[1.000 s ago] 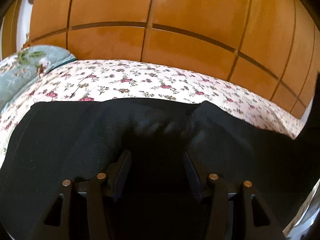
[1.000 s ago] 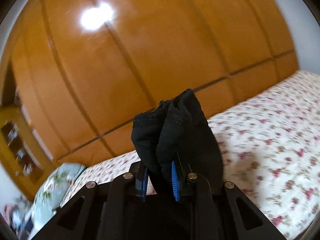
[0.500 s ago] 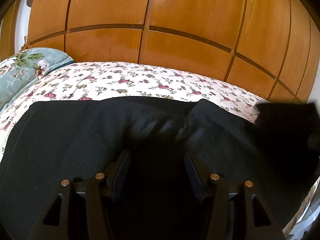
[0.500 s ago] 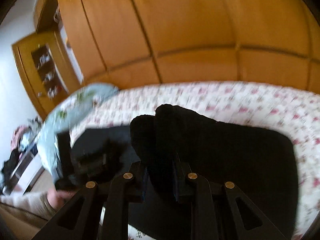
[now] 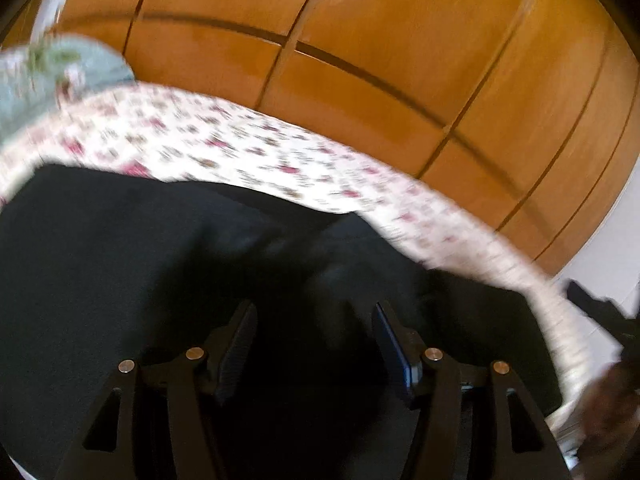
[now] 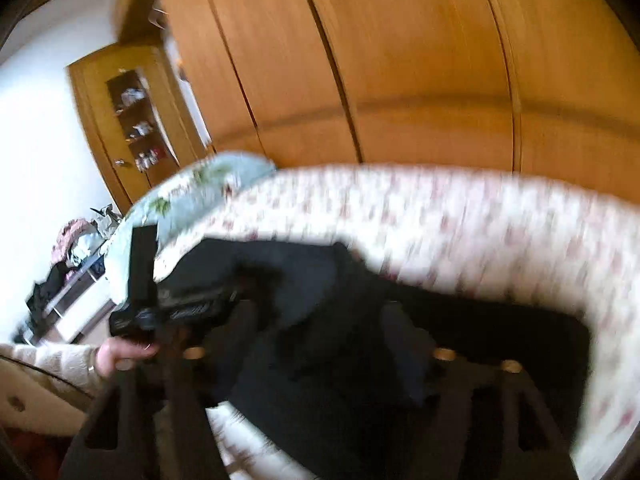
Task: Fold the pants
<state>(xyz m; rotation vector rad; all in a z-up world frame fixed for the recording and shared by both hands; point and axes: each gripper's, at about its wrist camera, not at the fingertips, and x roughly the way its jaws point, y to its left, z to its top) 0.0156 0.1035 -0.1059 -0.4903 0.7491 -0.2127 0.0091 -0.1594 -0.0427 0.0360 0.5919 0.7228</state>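
The black pants point(image 5: 120, 264) lie spread on the floral bedsheet point(image 5: 248, 148). My left gripper point(image 5: 314, 340) is open just above the cloth, nothing between its fingers. In the right wrist view the pants point(image 6: 460, 320) cover the near part of the bed. My right gripper point(image 6: 316, 344) now stands wide open over the cloth; the view is blurred. The left gripper body point(image 6: 160, 308) and the hand holding it show at the left of the right wrist view.
A wooden wardrobe wall point(image 5: 360, 40) stands behind the bed. A light green floral pillow point(image 5: 44, 72) lies at the bed's head, also in the right wrist view point(image 6: 192, 192). A wooden cabinet point(image 6: 132, 116) and a cluttered low shelf point(image 6: 68, 264) stand at left.
My right gripper swung down over the bed with the bunched pants end, then opened and let it go. My left gripper stayed open and shifted slightly.
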